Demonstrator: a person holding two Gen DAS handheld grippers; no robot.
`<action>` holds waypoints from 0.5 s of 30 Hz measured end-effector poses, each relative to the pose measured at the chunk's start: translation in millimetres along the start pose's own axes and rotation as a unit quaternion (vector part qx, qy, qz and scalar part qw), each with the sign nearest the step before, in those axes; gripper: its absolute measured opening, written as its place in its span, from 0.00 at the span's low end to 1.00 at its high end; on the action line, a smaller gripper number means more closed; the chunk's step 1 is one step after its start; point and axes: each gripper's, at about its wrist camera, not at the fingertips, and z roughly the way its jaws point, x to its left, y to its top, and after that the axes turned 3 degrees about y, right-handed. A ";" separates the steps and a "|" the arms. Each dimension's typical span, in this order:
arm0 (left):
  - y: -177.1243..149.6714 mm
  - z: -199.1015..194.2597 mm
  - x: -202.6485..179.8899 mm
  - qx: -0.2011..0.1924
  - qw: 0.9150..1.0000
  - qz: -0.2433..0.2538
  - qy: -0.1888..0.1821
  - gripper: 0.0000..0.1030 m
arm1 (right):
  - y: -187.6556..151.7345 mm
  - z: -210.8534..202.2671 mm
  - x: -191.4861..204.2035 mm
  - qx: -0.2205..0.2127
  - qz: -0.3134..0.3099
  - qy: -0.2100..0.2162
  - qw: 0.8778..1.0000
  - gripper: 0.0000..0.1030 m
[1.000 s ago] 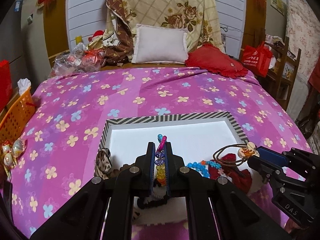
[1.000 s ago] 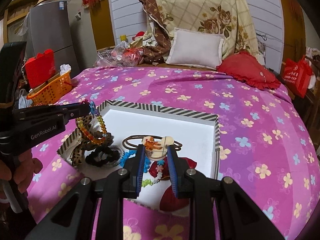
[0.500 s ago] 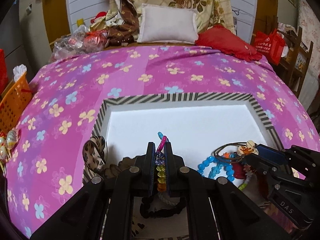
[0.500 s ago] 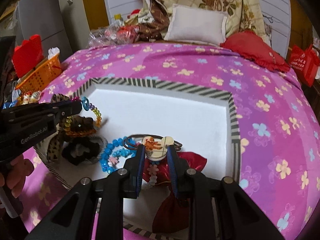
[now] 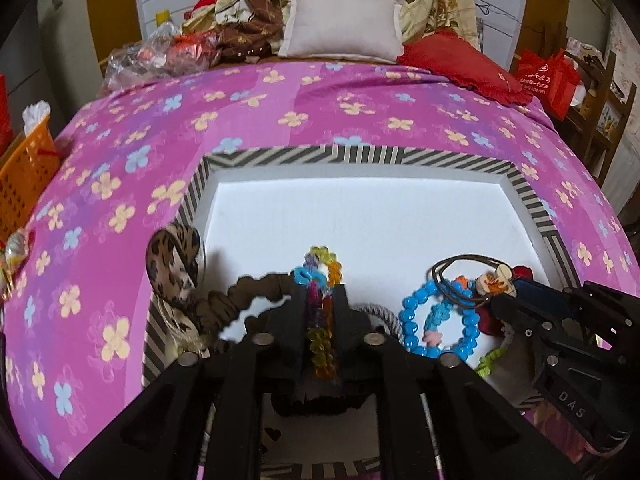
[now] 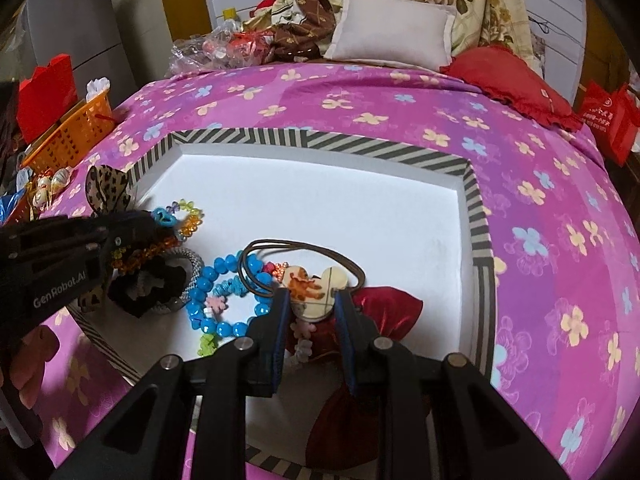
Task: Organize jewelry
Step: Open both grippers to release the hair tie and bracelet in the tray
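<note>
At the tray's [image 5: 360, 158] near-left corner the beaded bracelet [image 5: 320, 332] has come down onto the hair ties, and the left gripper [image 5: 320, 320] is opening around it; the right gripper [image 6: 314, 304], also easing open, seemingly still pinches the mouse-charm hair tie [image 6: 316, 284] mid-tray, so both look nearly delivered

On the bed sat one striped tray [image 6: 478, 216] holding two bead bracelets, one blue [image 6: 224, 292] and one multicoloured [image 5: 320, 304], one red pouch [image 6: 384, 308], and two grippers, left [image 5: 320, 300] and right [image 6: 312, 308].
</note>
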 end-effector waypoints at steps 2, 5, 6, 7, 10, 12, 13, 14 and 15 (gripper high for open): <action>-2.4 -1.5 1.0 -0.002 1.000 -0.003 0.002 0.23 | -2.0 -4.1 -1.1 -0.005 0.007 0.002 1.000 0.32; -4.9 -6.2 2.2 -0.009 1.000 -0.007 0.000 0.29 | -4.4 -12.0 -0.6 -0.015 0.012 0.005 1.000 0.39; -5.6 -8.1 2.9 -0.010 1.000 -0.009 -0.002 0.30 | -5.5 -15.6 0.4 -0.019 0.012 0.004 1.000 0.41; -6.1 -10.1 3.5 -0.012 1.000 -0.011 -0.004 0.31 | -6.5 -18.5 1.6 -0.021 0.012 0.003 1.000 0.42; -8.4 -17.6 4.5 -0.019 1.000 -0.015 -0.006 0.32 | -11.1 -27.9 4.9 -0.031 0.014 0.001 0.999 0.47; -10.9 -23.3 4.5 -0.023 1.000 -0.016 -0.006 0.32 | -15.1 -34.0 6.9 -0.038 0.017 0.001 0.999 0.51; -12.0 -25.6 4.9 -0.023 1.000 -0.017 -0.006 0.32 | -16.4 -35.9 7.8 -0.039 0.018 0.001 0.999 0.51; -14.0 -28.7 5.6 -0.024 1.000 -0.017 -0.004 0.32 | -17.8 -38.3 8.6 -0.041 0.018 0.000 0.999 0.52; -15.2 -31.3 5.7 -0.026 1.000 -0.016 -0.001 0.32 | -19.4 -40.5 9.4 -0.042 0.019 -0.001 0.999 0.54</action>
